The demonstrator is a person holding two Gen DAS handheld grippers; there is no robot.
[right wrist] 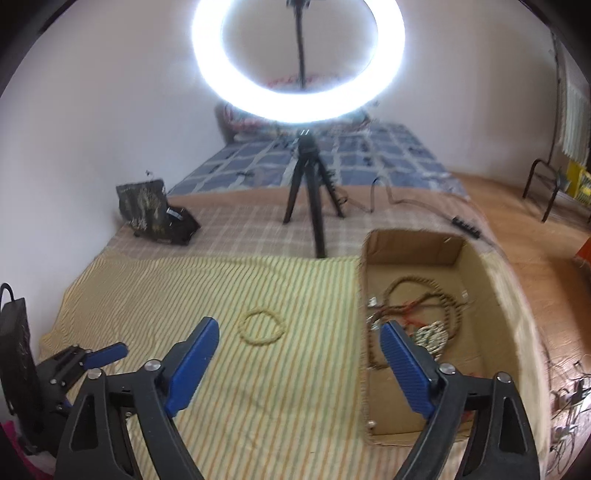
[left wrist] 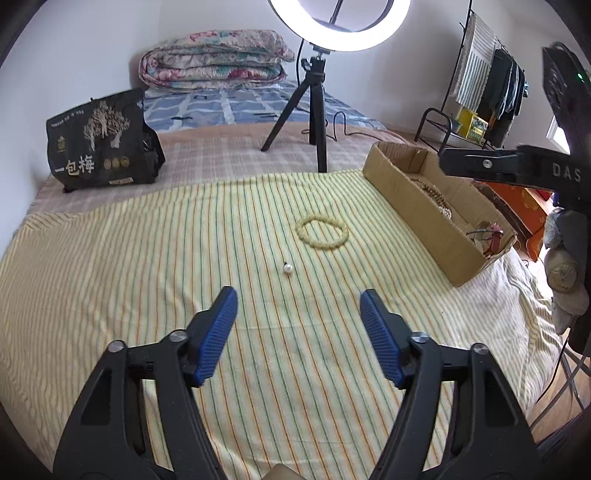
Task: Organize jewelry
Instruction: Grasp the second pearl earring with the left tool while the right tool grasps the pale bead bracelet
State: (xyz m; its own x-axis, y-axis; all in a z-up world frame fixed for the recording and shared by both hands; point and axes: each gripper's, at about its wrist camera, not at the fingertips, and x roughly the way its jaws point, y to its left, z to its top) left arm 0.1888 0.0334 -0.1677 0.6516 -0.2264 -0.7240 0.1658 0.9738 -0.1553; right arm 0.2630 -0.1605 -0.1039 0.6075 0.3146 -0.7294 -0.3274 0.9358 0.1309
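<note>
Left wrist view: the left claw [left wrist: 298,295] hangs wide open above a striped sheet [left wrist: 147,258] spread on the bed, its blue pads [left wrist: 216,334] parted and holding nothing. A single pearl [left wrist: 287,268] lies on the sheet just ahead of the claw. Beyond it rests a pale yellow beaded bracelet [left wrist: 321,228], lying flat and apart from the pearl. To the right stands an open cardboard box [left wrist: 417,218] containing beaded strands [left wrist: 434,197] and some reddish pieces at its near end, too small to identify.

Right wrist view: the right claw [right wrist: 297,325] is likewise spread wide and empty, held above the sheet with its right finger over the box wall. The bracelet [right wrist: 261,328] lies between the claw and the tripod, to the left of the box [right wrist: 364,314]. Inside the box, a brown beaded necklace [right wrist: 417,291] coils over what may be a white beaded piece; blur leaves this uncertain.

Background: a lit ring light [left wrist: 340,26] on a black tripod [left wrist: 314,107], a dark printed bag [left wrist: 99,140], and a folded floral quilt [left wrist: 214,59].
</note>
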